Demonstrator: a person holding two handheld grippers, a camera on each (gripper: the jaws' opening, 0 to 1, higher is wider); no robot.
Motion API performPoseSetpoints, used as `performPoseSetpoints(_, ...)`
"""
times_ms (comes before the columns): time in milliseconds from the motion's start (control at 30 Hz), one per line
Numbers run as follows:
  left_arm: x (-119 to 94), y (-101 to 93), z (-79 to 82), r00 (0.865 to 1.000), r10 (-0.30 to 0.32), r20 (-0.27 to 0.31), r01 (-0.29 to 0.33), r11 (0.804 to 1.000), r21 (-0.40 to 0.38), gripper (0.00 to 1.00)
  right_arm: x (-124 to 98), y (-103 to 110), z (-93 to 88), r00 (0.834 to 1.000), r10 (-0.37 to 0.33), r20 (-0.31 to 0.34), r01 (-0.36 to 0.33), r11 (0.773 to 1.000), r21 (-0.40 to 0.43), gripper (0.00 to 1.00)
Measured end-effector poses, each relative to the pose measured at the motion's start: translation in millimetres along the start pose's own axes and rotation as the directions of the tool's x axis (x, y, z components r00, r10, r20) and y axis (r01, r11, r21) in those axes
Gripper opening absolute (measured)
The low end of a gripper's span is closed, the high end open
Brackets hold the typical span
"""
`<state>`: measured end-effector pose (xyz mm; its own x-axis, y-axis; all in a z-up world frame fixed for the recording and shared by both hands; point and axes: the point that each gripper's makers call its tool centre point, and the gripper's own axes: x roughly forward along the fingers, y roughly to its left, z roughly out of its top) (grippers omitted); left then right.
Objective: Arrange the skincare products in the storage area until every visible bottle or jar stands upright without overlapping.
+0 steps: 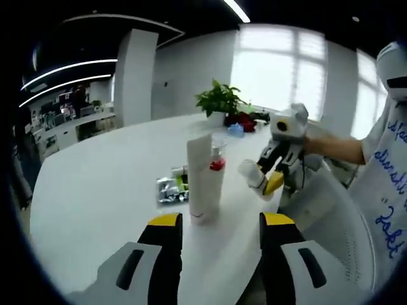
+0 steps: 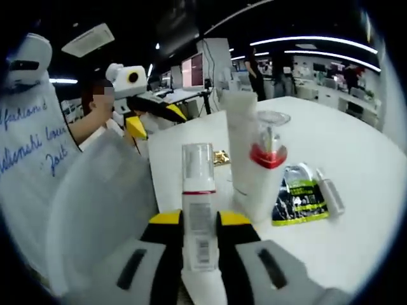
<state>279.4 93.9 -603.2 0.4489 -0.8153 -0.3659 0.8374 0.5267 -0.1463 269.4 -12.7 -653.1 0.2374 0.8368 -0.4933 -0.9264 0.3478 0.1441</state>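
Two risks we note: right gripper (image 2: 200, 222) fingers clamp the foam pump bottle (image 2: 198, 197); placing it could topple the white tube (image 2: 243, 152). Left gripper (image 1: 219, 229) fingers gape empty.

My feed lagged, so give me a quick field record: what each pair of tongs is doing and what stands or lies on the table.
right tongs: shut on a clear-capped bottle, held above the table
left tongs: open, holding nothing
standing: white tube, red-collared pump bottle beside it
lying flat: green sachet, small tube alongside
table: white, potted plant at far edge
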Motion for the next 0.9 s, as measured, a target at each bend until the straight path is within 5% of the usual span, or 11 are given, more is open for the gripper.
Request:
performPoseSetpoints(433,33.3,-20.0,7.8,0.992,-0.124,0.02,0.124,0.992,-0.02,0.36,21.7,18.2,14.4,0.997,0.076,0.032,-0.076,0.997,-0.015,0.19)
performPoseSetpoints(900,45.6,-42.3,11.9,0.966,-0.255,0.026,0.256,0.966,-0.024,0.29,31.5,35.2,26.7,0.984,0.165,0.061,-0.161,0.985,-0.061,0.19)
